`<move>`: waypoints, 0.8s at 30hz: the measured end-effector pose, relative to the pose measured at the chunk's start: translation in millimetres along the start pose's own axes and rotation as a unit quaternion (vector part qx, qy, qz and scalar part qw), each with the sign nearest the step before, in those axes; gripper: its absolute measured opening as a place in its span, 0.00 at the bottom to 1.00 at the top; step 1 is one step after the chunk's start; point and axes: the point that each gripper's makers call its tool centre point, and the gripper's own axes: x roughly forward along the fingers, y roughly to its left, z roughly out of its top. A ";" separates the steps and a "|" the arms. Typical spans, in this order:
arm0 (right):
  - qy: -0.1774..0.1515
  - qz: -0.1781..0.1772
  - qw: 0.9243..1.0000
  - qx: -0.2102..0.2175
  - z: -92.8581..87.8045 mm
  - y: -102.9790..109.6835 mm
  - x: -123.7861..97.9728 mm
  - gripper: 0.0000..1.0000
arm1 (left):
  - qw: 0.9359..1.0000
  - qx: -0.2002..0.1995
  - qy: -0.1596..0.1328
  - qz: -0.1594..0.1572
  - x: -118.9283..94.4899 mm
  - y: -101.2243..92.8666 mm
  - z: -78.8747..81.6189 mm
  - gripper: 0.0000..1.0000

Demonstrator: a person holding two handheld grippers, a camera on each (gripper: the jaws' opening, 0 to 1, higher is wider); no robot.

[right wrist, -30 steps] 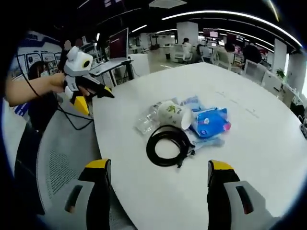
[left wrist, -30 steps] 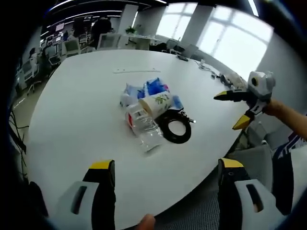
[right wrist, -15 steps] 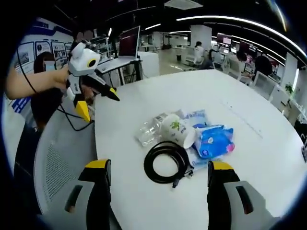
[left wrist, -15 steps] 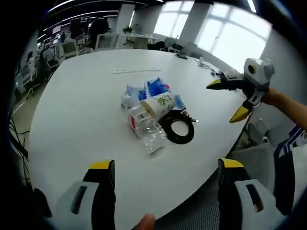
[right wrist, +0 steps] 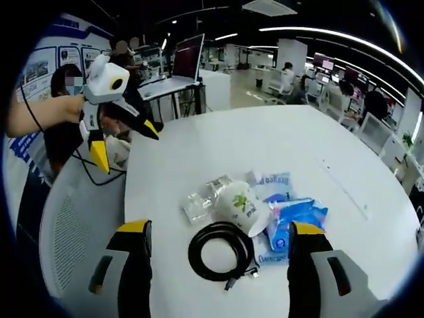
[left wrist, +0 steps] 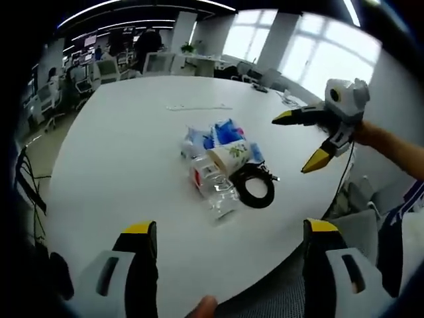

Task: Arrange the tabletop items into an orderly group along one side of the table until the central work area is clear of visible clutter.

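A small pile lies mid-table on the white table (left wrist: 112, 139): a paper cup (left wrist: 230, 156) on its side, a crushed clear bottle (left wrist: 213, 187), a black cable coil (left wrist: 256, 187) and blue packets (left wrist: 222, 132). My left gripper (left wrist: 230, 227) is open and held back from the near edge. My right gripper (left wrist: 293, 144) hangs open above the table's right rim. In the right gripper view the cup (right wrist: 242, 202), bottle (right wrist: 201, 199), cable coil (right wrist: 218, 252) and blue packets (right wrist: 298, 215) sit just beyond my open right gripper (right wrist: 220, 228). The left gripper (right wrist: 126, 146) is open at the far left, off the table (right wrist: 218, 142).
A thin pale strip (left wrist: 199, 106) lies on the far half of the table. Grey mesh chairs (right wrist: 73, 232) (left wrist: 351, 218) stand at the table's rim. A monitor on a stand (right wrist: 187, 56) and rows of office desks lie beyond, with people seated there.
Both cameras shifted. The right gripper has come in over the table's rim, nearer the pile. The left gripper stays off the table edge. The pile has not moved.
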 end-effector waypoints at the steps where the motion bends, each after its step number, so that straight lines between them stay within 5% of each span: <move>1: -0.003 0.003 1.000 0.000 2.9 -0.5 2.0 0.83 | 1.000 -0.005 -0.005 0.002 -1.4 1.4 0.8 0.89; 13: 0.011 0.033 0.998 -0.045 12.1 -6.9 25.3 0.83 | 0.999 -0.033 -0.011 0.013 -9.5 -2.2 -5.9 0.87; 24: 0.041 0.060 0.992 -0.101 5.9 -14.6 60.1 0.81 | 0.999 -0.042 -0.008 -0.005 2.5 -24.6 -11.4 0.86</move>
